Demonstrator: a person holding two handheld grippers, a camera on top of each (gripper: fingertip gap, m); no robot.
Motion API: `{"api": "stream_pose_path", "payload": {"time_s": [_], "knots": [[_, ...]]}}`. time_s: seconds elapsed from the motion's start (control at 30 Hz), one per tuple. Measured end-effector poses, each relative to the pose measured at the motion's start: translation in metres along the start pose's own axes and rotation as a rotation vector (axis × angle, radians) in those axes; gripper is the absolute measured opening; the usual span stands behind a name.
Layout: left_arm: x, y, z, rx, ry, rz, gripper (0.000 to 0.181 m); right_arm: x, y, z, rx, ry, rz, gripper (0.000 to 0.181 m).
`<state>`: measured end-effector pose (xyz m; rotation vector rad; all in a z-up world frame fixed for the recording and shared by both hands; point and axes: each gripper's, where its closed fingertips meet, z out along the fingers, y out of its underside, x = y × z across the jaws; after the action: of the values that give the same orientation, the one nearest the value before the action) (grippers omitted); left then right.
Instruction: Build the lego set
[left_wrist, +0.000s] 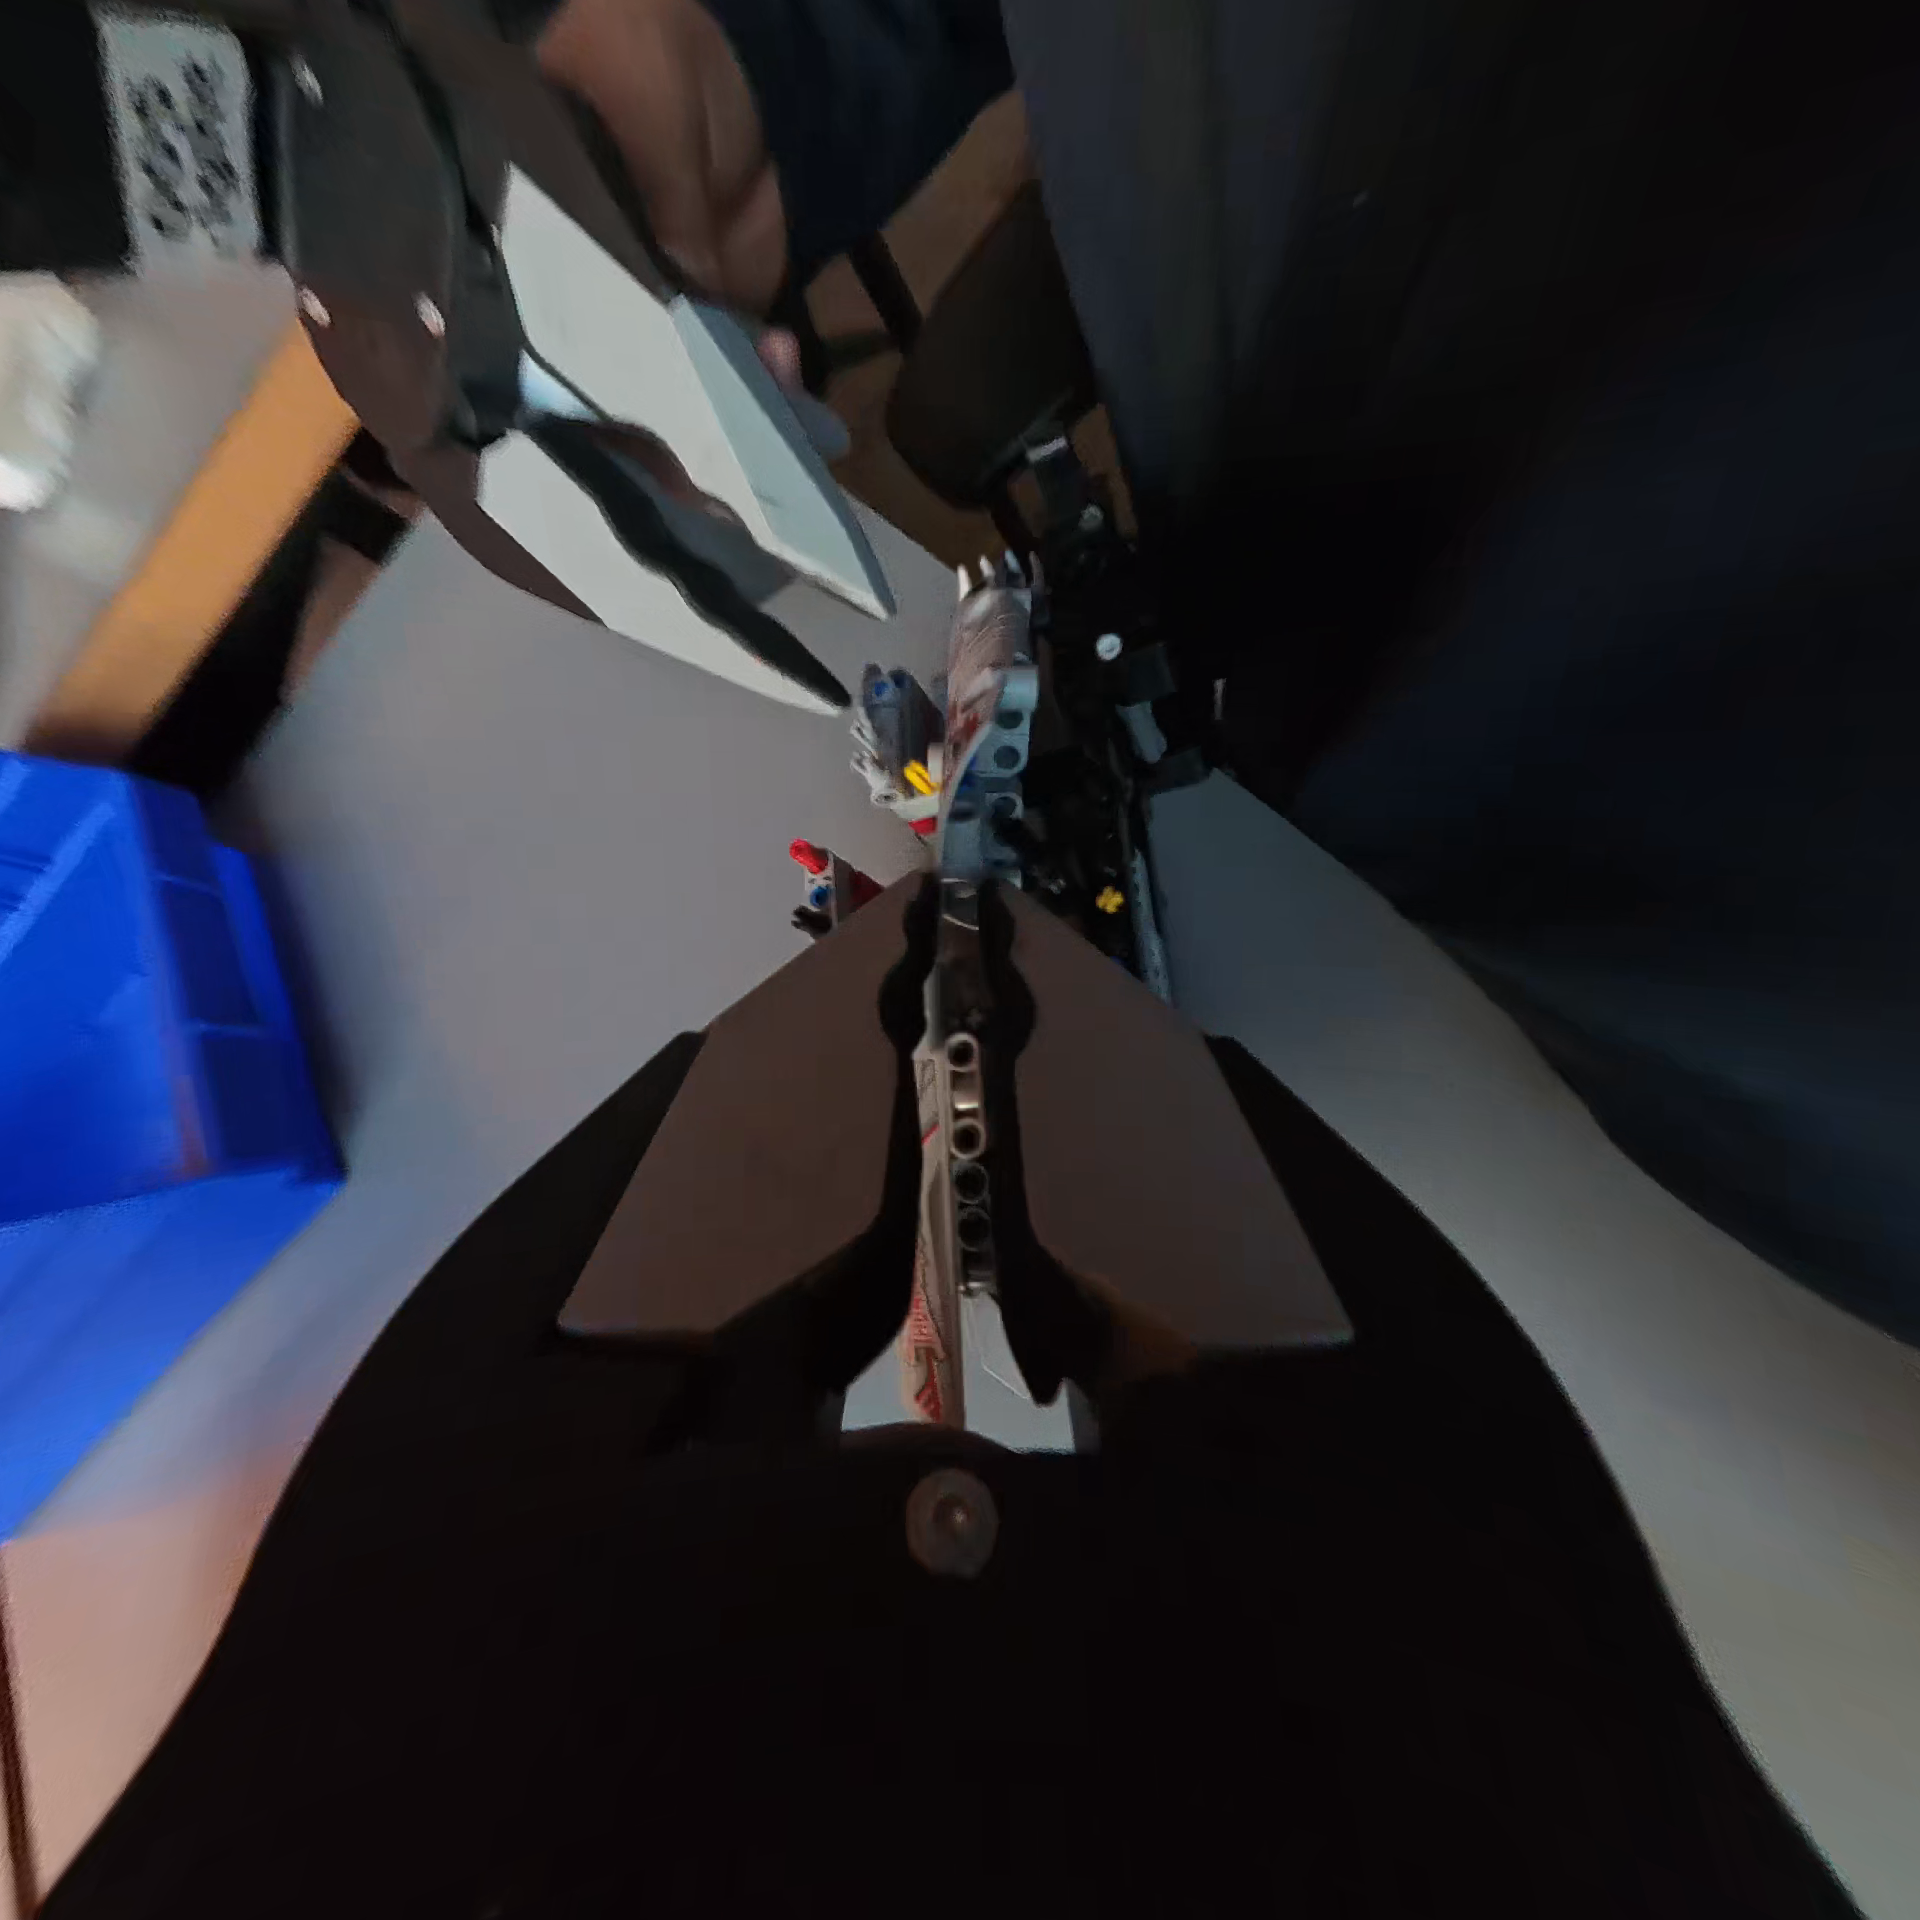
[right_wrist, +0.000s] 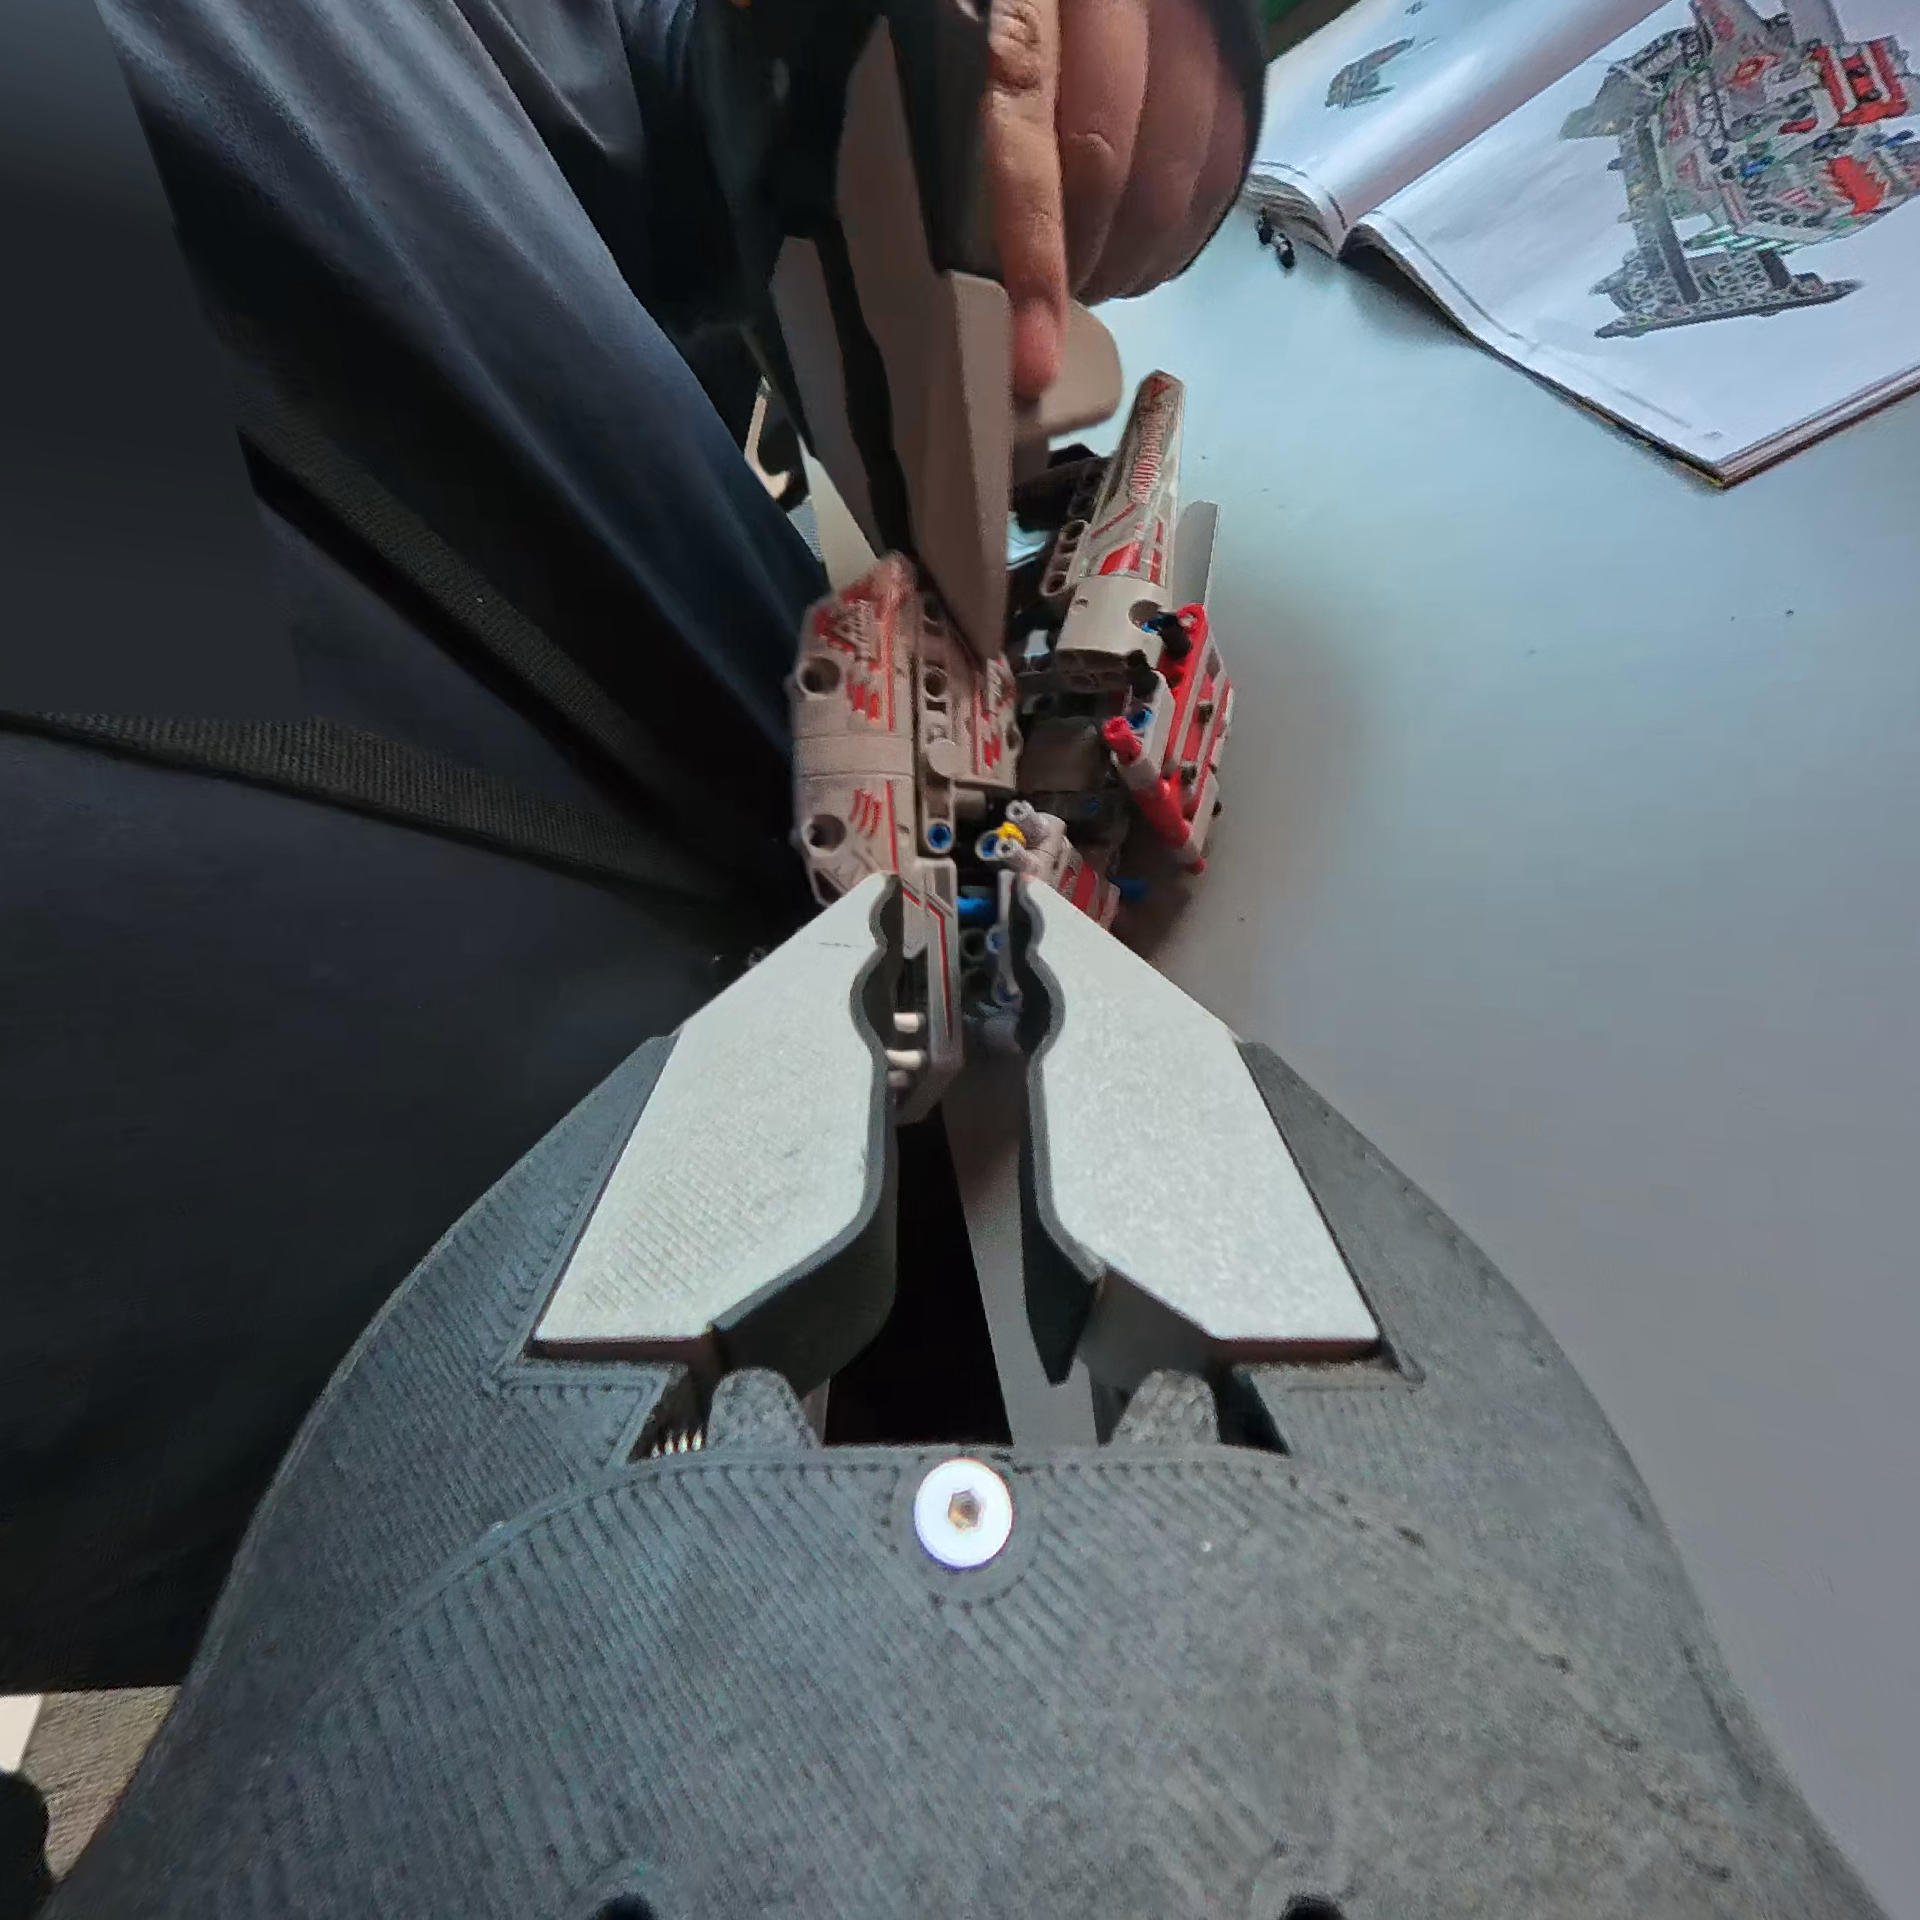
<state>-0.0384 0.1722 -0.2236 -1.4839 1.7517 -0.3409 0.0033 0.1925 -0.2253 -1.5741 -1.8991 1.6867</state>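
Left gripper clamped down on a pale grey panel with red markings, a strip of beam holes showing in the narrow gap between the fingers. Right gripper closed to a slim gap around the near edge of the lego model, a red-striped grey panel pressed against its left finger; firm pinch or loose contact not quite possible to tell. Model held between both tools, low over the table and close against the person's dark clothing, possibly touching the surface on its far side. Judged well along but unfinished: several printed grey-and-red panels already joined over a dark frame, with blue, yellow and red pins exposed and bare beam holes unfilled. Far smaller than the build pictured in the open instruction booklet, so plenty probably left to add. No loose bricks clearly in sight beside the model, bar a small dark bit near the booklet's edge. Beyond, a plain light grey tabletop, smooth and matte; a blue bin at the left wrist view's edge; an orange-brown edged surface and something white farther off, too blurred to identify.
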Motion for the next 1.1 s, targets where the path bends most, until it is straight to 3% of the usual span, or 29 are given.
{"api": "stream_pose_path", "payload": {"time_s": [0.3,0.47,0.57,0.67,0.8,0.9,1.03,1.1], "knots": [[-0.015,-0.029,-0.025,0.173,-0.119,0.028,0.000,-0.027,-0.014,-0.028,0.041,-0.024,-0.090,0.046],[-0.015,-0.019,-0.019,0.203,-0.110,0.000,0.000,-0.007,-0.012,-0.013,0.035,0.065,-0.182,0.046],[-0.021,-0.018,-0.022,0.259,-0.117,-0.063,0.000,0.009,-0.002,0.001,-0.060,0.125,-0.221,0.048],[-0.026,-0.015,-0.024,0.288,-0.126,-0.096,0.000,0.017,0.009,0.009,-0.170,0.122,-0.226,0.031],[-0.030,-0.009,-0.026,0.306,-0.131,-0.169,0.000,0.019,0.002,0.003,-0.169,0.148,-0.222,0.028],[-0.024,-0.001,-0.020,0.257,-0.109,-0.247,0.001,0.022,-0.002,-0.006,-0.152,0.224,-0.224,0.025],[-0.009,0.008,-0.023,0.143,-0.096,-0.415,0.028,0.020,-0.002,-0.011,-0.153,0.351,-0.270,0.025],[-0.003,0.009,-0.027,0.122,-0.072,-0.531,0.031,0.020,-0.001,-0.013,-0.159,0.443,-0.339,0.025]]}}
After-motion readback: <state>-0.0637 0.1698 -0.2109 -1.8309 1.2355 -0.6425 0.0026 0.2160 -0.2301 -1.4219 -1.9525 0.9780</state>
